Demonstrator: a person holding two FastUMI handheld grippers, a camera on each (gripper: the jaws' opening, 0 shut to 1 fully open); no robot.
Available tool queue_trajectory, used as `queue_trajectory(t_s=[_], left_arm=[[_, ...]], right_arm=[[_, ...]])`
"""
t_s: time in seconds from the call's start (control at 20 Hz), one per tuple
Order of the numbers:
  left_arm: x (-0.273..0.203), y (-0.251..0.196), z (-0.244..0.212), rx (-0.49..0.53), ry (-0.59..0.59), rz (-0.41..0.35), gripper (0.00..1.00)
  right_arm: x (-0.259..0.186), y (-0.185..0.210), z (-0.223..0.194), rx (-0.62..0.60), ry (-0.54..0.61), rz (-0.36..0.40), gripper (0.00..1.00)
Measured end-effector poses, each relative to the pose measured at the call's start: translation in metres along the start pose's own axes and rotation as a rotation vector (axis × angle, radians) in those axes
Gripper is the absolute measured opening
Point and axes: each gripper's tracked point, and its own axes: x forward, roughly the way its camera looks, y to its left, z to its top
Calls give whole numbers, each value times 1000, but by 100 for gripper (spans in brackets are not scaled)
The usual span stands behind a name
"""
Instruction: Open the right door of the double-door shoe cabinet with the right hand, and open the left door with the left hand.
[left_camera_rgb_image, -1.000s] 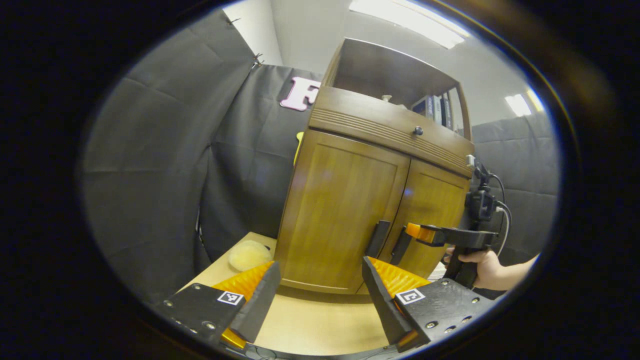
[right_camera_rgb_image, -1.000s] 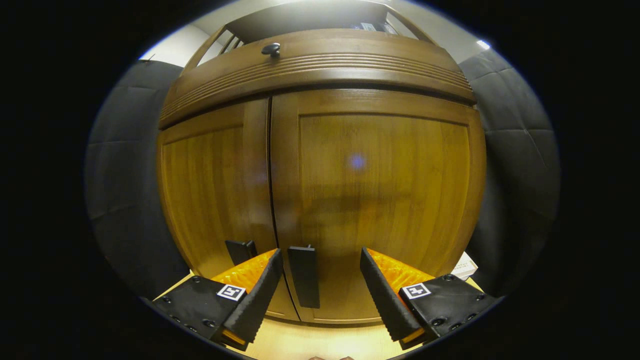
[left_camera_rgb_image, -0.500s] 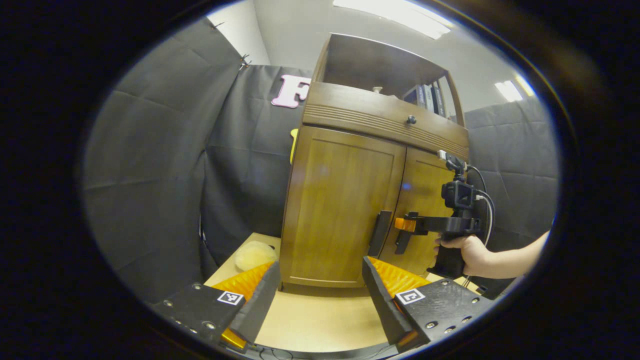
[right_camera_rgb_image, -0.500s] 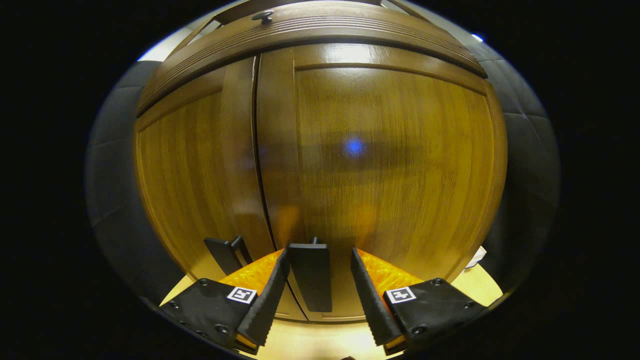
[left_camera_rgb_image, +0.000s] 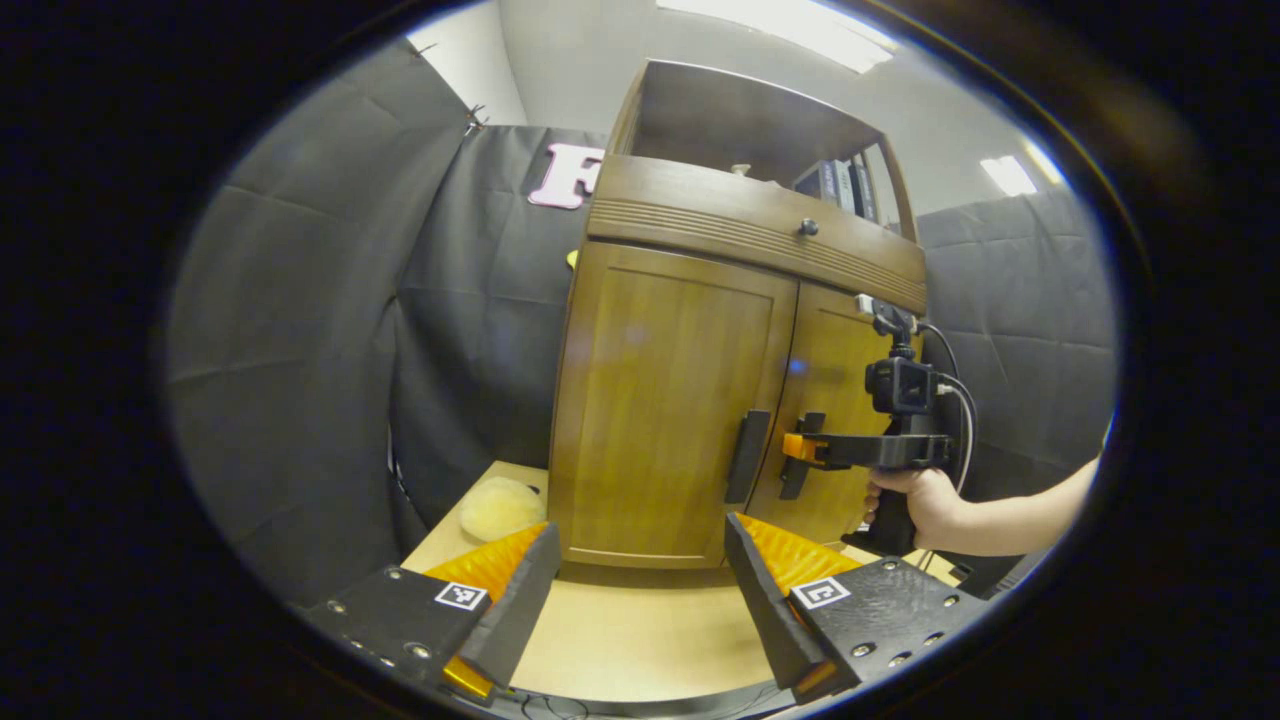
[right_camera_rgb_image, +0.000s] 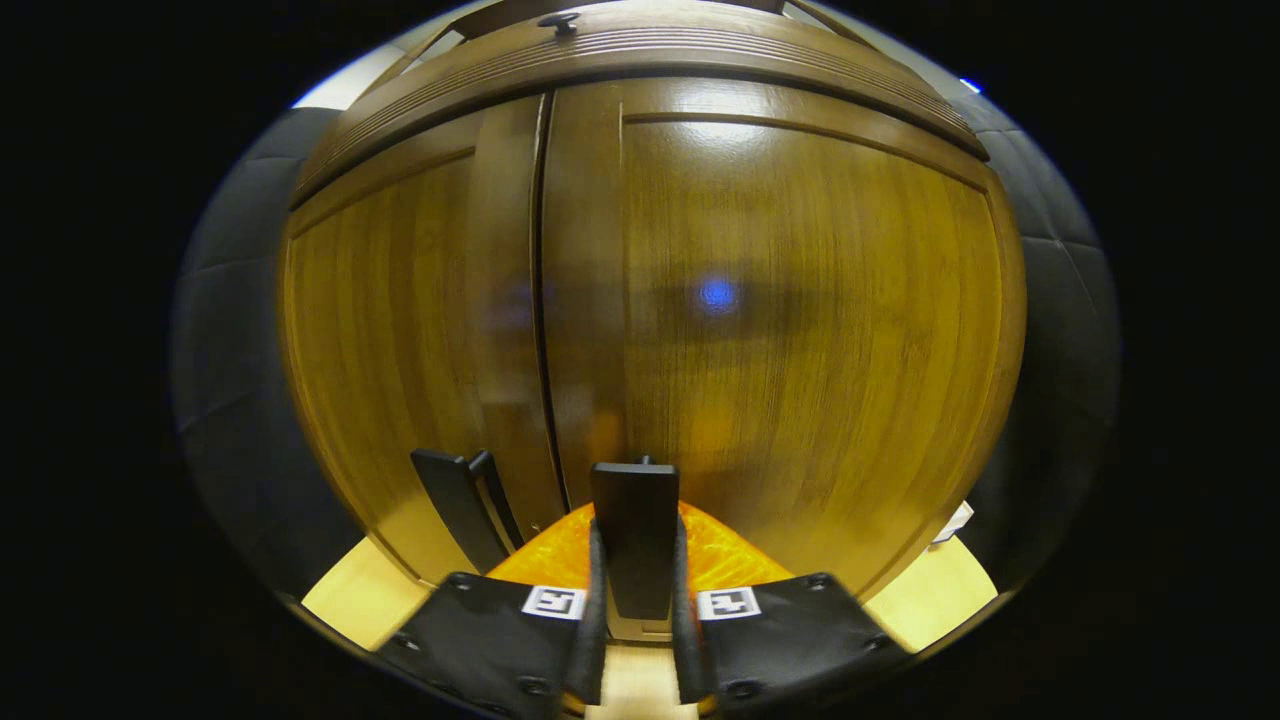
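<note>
Pale wooden tabletop (left_camera_rgb_image: 640, 630) carries brown wooden double-door shoe cabinet (left_camera_rgb_image: 660, 400), both doors closed. Right gripper (right_camera_rgb_image: 637, 600) clamps right door's flat black handle (right_camera_rgb_image: 634, 535) between both fingers. Left gripper (left_camera_rgb_image: 640, 600) gapes wide, holding nothing, well short of left black handle (left_camera_rgb_image: 748, 456).

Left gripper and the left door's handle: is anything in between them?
No. In the left gripper view, only bare tabletop lies between the open left gripper and the left handle.

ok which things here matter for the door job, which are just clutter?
Job:
right door handle, right gripper shut on it
left door handle
left gripper, open
shoe cabinet

Clutter:
yellow plush
books
drawer knob
</note>
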Motion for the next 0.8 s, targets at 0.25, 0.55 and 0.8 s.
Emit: queue_trajectory(t_s=[0.25,0.55,0.8], left_arm=[[1,-2,-1,1,10,-27,94],[0,-5,2,-3,17,-44,94],[-2,-6,3,2,30,-51,94]], right_arm=[[-2,-4,-2,9,31,75,7],[-20,-2,2,-5,22,98,7],[-39,-2,10,-16,16,133,8]])
